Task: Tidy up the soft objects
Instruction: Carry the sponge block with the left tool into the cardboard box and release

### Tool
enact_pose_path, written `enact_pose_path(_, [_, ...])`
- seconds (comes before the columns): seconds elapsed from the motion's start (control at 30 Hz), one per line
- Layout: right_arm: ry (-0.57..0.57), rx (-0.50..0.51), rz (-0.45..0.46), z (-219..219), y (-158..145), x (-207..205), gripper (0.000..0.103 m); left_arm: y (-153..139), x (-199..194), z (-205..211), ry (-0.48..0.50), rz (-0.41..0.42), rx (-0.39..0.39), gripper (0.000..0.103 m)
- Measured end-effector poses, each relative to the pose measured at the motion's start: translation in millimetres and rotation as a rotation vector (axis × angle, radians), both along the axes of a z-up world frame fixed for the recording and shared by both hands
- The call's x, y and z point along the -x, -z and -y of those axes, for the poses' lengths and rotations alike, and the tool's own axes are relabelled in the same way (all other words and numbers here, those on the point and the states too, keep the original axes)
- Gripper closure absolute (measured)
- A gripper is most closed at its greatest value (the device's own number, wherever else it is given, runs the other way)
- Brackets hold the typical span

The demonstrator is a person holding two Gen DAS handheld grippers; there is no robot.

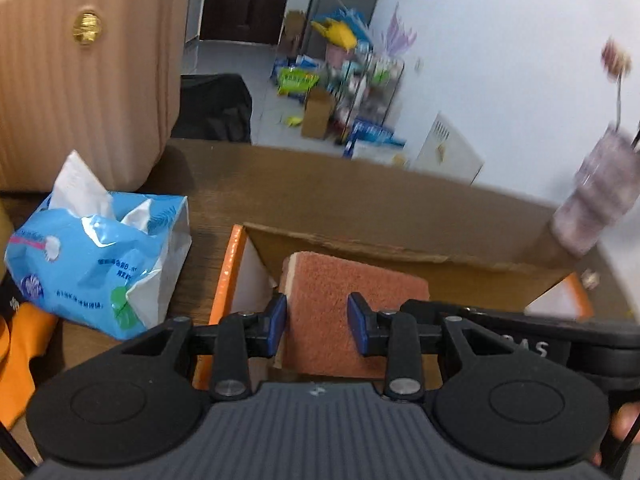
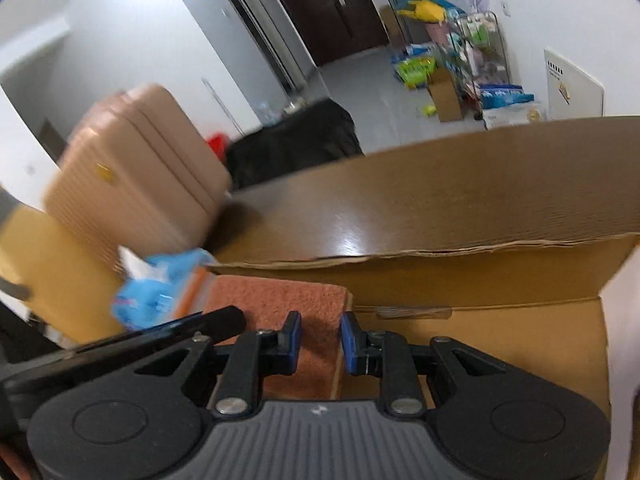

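the brown table [image 1: 360,196] carried everything, with a pink ribbed suitcase [image 1: 80,80] standing at its far left edge. on the table sat an open cardboard box [image 1: 400,258] with orange side flaps, and left of it, close by but apart, a blue tissue pack [image 1: 96,256] with white tissue poking out. a blurred purple bottle [image 1: 600,196] stood at the box's far right corner.

the smallest piece was the task's own: an orange sponge [image 1: 320,312] with a pale yellow layer under its rough face, held over the open box. both of our tongs were on it. the left gripper [image 1: 317,324] had its 2 blue pads partly closed with the sponge between them, and the right gripper [image 2: 320,338] sat narrower, at the sponge's right edge. whether each pair truly pinched or merely bracketed the sponge, we could not tell for certain.

our worry was the shared hold. if 1 hand pulled away faster than the other, the soft sponge could twist or slip out. released too near the wall, it could land on the flap. the bottle beside the box could be knocked by the left hand.
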State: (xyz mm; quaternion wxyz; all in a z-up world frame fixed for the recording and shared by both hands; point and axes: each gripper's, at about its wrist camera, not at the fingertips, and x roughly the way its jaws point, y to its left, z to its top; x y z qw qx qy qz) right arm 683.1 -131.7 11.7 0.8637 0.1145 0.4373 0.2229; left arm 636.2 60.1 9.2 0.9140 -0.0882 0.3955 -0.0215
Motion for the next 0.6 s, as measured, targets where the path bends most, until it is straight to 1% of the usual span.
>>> enact_pose_path(0.03, [-0.006, 0.010, 0.009, -2.7, 1.8, -0.6, 0.079, 2.4, -1.5, 0.6, 0.009, 0.007, -0.021, 0.068])
enact_pose_path(0.07, [-0.016, 0.025, 0.025, -6.2, 1.7, -0.6, 0.079, 3.8, -1.3, 0.4, 0.016, 0.021, -0.043, 0.067])
enact_pose_path(0.13, [-0.033, 0.055, 0.057, -10.5, -1.8, 1.6, 0.077, 2.0, 2.2, -0.4, 0.030, 0.035, -0.058, 0.066])
enact_pose_path(0.17, [-0.027, 0.061, 0.074, -9.2, -4.9, 1.9, 0.071, -0.7, 5.2, -0.1, 0.032, 0.044, -0.075, 0.064])
enact_pose_path(0.27, [-0.002, 0.063, 0.119, 4.3, -15.1, 14.5, 0.067, -16.1, 23.5, 2.5, 0.052, 0.117, -0.133, 0.058])
enact_pose_path(0.3, [0.011, 0.064, 0.130, 10.3, -21.5, 20.4, 0.067, -22.8, 31.2, 3.8, 0.047, 0.127, -0.142, 0.058])
enact_pose_path(0.4, [0.031, 0.069, 0.177, 32.0, -43.8, 48.6, 0.064, -46.4, 59.6, 0.6, 0.043, 0.155, -0.141, 0.057])
enact_pose_path(0.43, [0.043, 0.075, 0.200, 41.3, -50.9, 61.0, 0.060, -55.9, 73.1, -0.6, 0.042, 0.171, -0.149, 0.056])
enact_pose_path(0.5, [0.062, 0.088, 0.252, 58.6, -66.4, 88.0, 0.053, -73.3, 99.4, -3.4, 0.030, 0.218, -0.173, 0.050])
enact_pose_path(0.53, [0.064, 0.095, 0.277, 67.0, -74.3, 102.8, 0.050, -82.0, 111.4, -3.6, 0.024, 0.240, -0.186, 0.048])
enact_pose_path(0.6, [0.080, 0.116, 0.334, 85.2, -90.3, 136.5, 0.047, -98.3, 143.1, -7.2, 0.008, 0.288, -0.198, 0.040])
